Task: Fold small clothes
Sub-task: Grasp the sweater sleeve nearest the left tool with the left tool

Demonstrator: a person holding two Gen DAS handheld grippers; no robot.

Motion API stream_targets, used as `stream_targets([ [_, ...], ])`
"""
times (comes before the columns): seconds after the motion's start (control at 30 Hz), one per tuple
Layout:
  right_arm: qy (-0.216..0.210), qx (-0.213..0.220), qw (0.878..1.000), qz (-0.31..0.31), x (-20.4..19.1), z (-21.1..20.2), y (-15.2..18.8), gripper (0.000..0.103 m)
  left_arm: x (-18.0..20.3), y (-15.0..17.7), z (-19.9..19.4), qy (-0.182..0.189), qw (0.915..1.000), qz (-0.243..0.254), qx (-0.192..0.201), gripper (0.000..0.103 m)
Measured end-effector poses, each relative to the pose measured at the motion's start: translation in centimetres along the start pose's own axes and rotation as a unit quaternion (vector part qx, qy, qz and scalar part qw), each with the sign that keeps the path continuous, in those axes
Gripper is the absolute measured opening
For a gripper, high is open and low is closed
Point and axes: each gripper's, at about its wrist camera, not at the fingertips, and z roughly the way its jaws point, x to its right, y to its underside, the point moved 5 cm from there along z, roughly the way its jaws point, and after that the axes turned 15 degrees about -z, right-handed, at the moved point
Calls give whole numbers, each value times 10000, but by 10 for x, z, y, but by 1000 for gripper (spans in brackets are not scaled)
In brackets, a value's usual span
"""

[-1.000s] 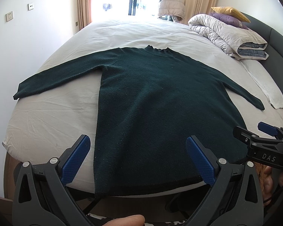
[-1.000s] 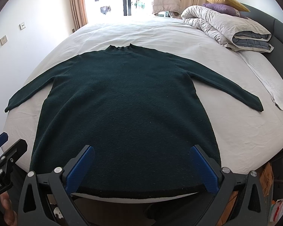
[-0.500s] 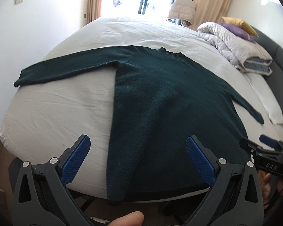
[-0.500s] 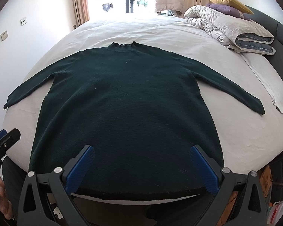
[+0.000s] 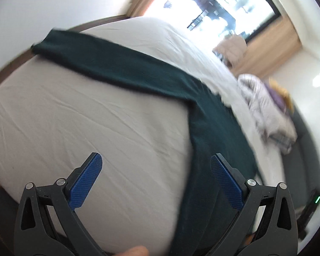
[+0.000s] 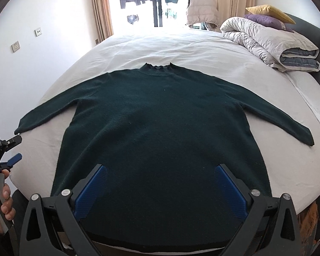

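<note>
The right wrist view shows the whole dark green sweater (image 6: 160, 123) spread flat on the bed (image 6: 181, 47), sleeves out to both sides, with the folded duvet (image 6: 266, 40) at upper right. The left wrist view is tilted and blurred, showing only one sleeve and the body's side edge. The left tongs (image 5: 155, 183) are spread over bare sheet, the sweater at their right finger; the right tongs (image 6: 160, 189) are spread above the hem, gripping nothing.

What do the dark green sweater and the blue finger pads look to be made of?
Sweater: looks like a soft knit, maybe wool or fleece, with a matte, fuzzy nap and a ribbed collar. Finger pads: probably moulded rubber or plastic, with a fine grid texture, on black hard-plastic fingers.
</note>
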Motion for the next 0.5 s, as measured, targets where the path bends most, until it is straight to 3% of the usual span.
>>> stream_targets([
  [0.1,-215,145,9997,11,-9,5,-9,98,-36,-49,0,528,9937,-973,173,103],
  [0.23,-445,184,9988,61,-17,14,-14,93,-76,-99,8,1161,9716,-2020,404,102],
  [0.37,-640,91,9976,237,-20,28,-15,90,-98,-133,12,1362,9581,-2429,665,102],
  [0.5,-947,22,9945,457,-23,40,-16,83,-99,-154,26,1428,9533,-2572,684,102],
])
